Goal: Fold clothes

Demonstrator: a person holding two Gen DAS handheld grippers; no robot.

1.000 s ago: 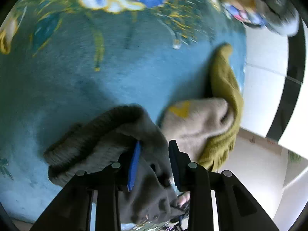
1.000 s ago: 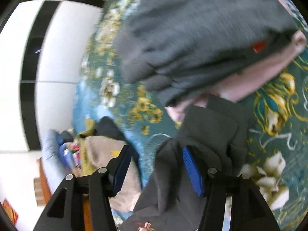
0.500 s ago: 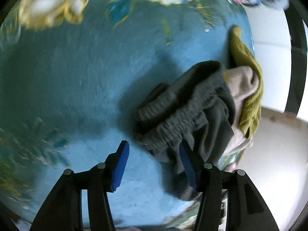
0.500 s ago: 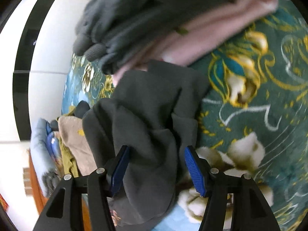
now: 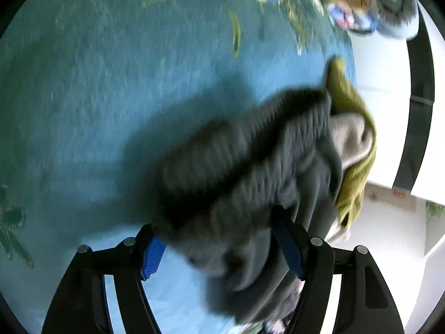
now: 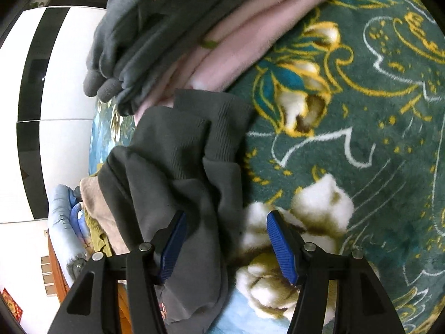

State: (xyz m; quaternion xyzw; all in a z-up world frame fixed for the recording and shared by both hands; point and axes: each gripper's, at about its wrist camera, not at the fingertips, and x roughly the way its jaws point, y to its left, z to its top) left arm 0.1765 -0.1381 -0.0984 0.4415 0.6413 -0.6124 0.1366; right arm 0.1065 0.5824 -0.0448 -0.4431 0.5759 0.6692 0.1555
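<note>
Between the spread fingers of the left gripper point(image 5: 222, 247), a bunched dark grey garment point(image 5: 250, 167), ribbed hem running up and right toward an olive and beige heap point(image 5: 353, 150); no clamp visible (blurred, so contact uncertain). Same garment point(image 6: 178, 183) under the right gripper point(image 6: 225, 247), fingers wide apart, holding nothing, one over the cloth and one over the flowered blanket point(image 6: 361, 139). Long axis away from the right fingers, toward the folded grey and pink stack point(image 6: 194, 33). Both grippers close; left seemingly deeper in the fabric.
</note>
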